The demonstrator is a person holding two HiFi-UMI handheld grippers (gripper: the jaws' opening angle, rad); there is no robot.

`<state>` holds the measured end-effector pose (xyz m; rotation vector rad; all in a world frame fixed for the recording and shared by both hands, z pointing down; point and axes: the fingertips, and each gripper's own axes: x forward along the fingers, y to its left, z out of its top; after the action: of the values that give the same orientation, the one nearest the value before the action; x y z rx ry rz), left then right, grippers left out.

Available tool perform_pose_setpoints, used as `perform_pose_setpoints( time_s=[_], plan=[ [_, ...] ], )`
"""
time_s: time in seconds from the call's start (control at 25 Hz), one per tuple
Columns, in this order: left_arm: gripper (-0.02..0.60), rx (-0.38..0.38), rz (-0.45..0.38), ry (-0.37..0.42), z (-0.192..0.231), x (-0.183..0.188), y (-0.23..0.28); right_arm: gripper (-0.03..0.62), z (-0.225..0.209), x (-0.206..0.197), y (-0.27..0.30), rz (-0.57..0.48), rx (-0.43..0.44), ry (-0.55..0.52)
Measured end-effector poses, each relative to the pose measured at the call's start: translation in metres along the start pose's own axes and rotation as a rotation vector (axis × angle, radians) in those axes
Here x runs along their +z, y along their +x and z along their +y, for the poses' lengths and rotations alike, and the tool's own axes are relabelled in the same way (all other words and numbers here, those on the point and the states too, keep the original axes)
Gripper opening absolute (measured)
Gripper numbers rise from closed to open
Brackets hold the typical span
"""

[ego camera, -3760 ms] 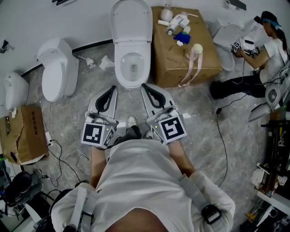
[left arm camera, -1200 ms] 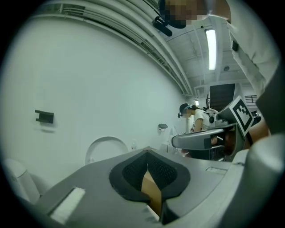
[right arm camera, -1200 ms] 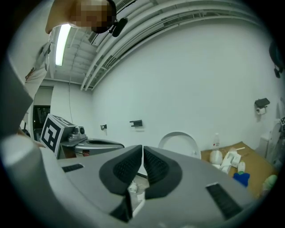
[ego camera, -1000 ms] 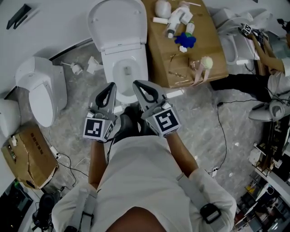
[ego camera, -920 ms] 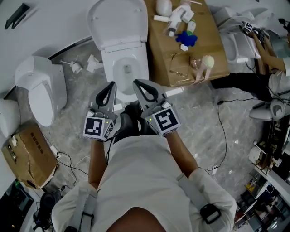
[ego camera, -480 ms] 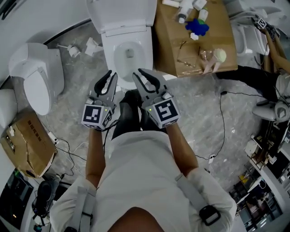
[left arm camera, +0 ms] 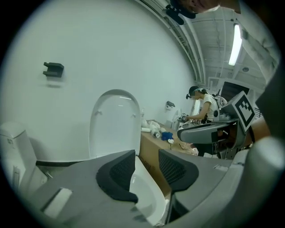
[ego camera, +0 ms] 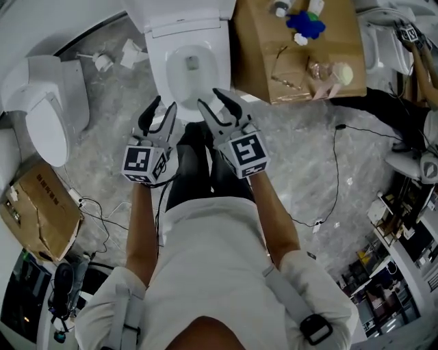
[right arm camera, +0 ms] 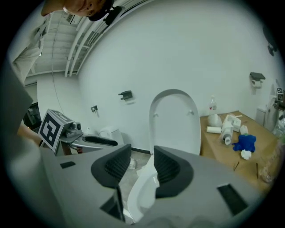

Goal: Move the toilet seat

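Straddling the front edge of the toilet seat [ego camera: 159,81], the left gripper [ego camera: 159,113] and the right gripper [ego camera: 212,101] sit side by side just above the middle of the head view, tips aimed toward the top of the frame. Both pairs of jaws have just been opening and stand partly apart.

In the left gripper view, the seat's white rim [left arm camera: 149,193] runs through the gap of the left gripper [left arm camera: 147,168] at lower centre, with neither dark ribbed pad pressing on it. In the right gripper view the rim [right arm camera: 141,196] rises between the pads of the right gripper [right arm camera: 142,165]. It is close to the pad at picture right and clearly apart from the one at picture left.

The seat is a glossy white oval ring lying low on the bowl.

The head view crops the lid [ego camera: 179,9] at the top edge. Both gripper views show the lid [left arm camera: 113,127] [right arm camera: 173,120] whole, upright against the white wall.

Only the head view shows a second toilet [ego camera: 42,102] at the left edge. The cardboard box [ego camera: 294,51] at upper right shows there from above.
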<state>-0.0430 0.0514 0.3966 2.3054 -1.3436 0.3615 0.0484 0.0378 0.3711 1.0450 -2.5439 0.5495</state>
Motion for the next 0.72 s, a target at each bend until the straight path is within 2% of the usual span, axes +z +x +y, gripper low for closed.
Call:
perform_pose_setpoints(
  time_s=[0.08, 0.12, 0.16, 0.48, 0.56, 0.72],
  plan=[
    [0.184, 0.002, 0.015, -0.003, 0.002, -0.013, 0.007, 0.175, -0.005, -0.016, 0.005, 0.024, -0.006, 0.002],
    [0.193, 0.003, 0.022, -0.006, 0.003, -0.02, 0.01, 0.214, -0.007, -0.026, 0.008, 0.039, -0.008, 0.003],
    [0.198, 0.006, 0.028, -0.01, 0.005, -0.028, 0.012, 0.224, -0.009, -0.035, 0.011, 0.055, -0.011, 0.005],
    [0.264, 0.022, 0.074, -0.058, 0.028, -0.091, 0.041, 0.228, -0.039, -0.11, 0.039, 0.129, -0.071, 0.055],
    [0.287, 0.028, 0.087, -0.073, 0.036, -0.108, 0.047, 0.27, -0.046, -0.133, 0.048, 0.159, -0.079, 0.063],
    [0.319, 0.045, 0.118, -0.107, 0.051, -0.144, 0.061, 0.27, -0.057, -0.178, 0.062, 0.222, -0.095, 0.066]
  ],
)
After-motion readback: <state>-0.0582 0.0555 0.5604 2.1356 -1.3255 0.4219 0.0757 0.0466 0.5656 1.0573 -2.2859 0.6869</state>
